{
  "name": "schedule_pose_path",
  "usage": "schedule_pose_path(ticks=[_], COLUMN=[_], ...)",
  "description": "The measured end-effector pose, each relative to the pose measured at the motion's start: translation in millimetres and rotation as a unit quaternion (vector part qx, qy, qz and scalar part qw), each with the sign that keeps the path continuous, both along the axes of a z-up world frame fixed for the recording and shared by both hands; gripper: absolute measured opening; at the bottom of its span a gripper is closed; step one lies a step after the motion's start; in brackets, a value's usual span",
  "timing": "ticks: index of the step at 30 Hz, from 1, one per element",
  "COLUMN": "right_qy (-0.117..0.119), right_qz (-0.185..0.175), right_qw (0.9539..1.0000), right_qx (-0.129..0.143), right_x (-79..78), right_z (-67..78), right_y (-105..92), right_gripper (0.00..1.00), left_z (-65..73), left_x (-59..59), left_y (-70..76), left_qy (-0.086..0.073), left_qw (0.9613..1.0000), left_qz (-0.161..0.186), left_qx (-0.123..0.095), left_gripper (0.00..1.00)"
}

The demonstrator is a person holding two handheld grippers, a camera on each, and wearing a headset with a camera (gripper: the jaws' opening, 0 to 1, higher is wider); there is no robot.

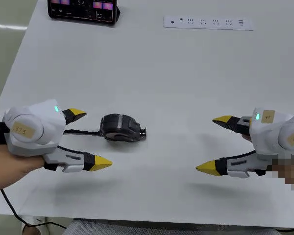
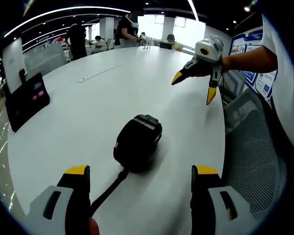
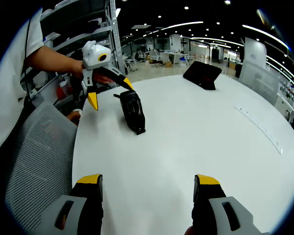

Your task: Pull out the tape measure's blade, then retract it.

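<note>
free: bare table (image 1: 176,88) | in way: tape measure (image 1: 120,128), far power strip (image 1: 208,22)

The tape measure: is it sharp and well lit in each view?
Head view: the tape measure is sharp, evenly lit, with a soft shadow on the table. Left gripper view: its dark body loses detail; fisheye curves the table edge. Right gripper view: small but clear, under bright ceiling lights.

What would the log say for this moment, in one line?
left gripper: open, tape measure just ahead, untouched | right gripper: open, far from it | blade: not pulled out
</note>
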State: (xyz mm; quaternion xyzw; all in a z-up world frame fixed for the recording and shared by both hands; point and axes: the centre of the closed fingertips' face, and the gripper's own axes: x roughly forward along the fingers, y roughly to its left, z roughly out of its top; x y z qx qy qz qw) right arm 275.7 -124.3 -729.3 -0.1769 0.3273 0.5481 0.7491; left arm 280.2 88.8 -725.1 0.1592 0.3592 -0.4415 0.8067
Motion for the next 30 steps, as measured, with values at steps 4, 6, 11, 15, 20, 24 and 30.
schedule_pose_path(ticks=[4,6,11,15,20,24,30], right_qy=[-0.002,-0.002,-0.002,-0.001,0.000,0.000,0.001], right_qz=[0.005,0.006,0.014,0.016,0.019,0.021,0.022], right_qw=[1.0000,1.0000,0.9999,0.9999,0.9998,0.9998,0.9997], right_qx=[-0.001,-0.001,-0.004,-0.003,-0.002,0.000,0.003], right_x=[1.7,2.8,5.3,8.6,11.8,14.6,17.3], right_z=[0.1,0.3,-1.0,-1.3,-2.2,-2.2,-3.0], right_y=[4.4,5.8,8.9,11.5,15.7,19.3,23.4], right_gripper=[0.74,0.74,0.74,0.74,0.74,0.74,0.74], left_z=[-2.0,-2.6,-2.8,-4.5,-6.1,-9.2,-12.7], left_x=[4.7,6.7,13.2,17.8,21.2,23.5,25.8], left_y=[-1.0,-1.4,-3.6,-3.6,-4.8,-5.4,-8.4], left_qy=[-0.001,-0.001,-0.003,-0.004,-0.006,-0.005,-0.001], left_qw=[0.9998,0.9997,0.9992,0.9986,0.9974,0.9961,0.9949], left_qz=[-0.014,-0.019,-0.030,-0.039,-0.056,-0.069,-0.081], left_qx=[0.012,0.017,0.027,0.035,0.045,0.054,0.060], left_gripper=[0.81,0.80,0.79,0.78,0.69,0.64,0.54])
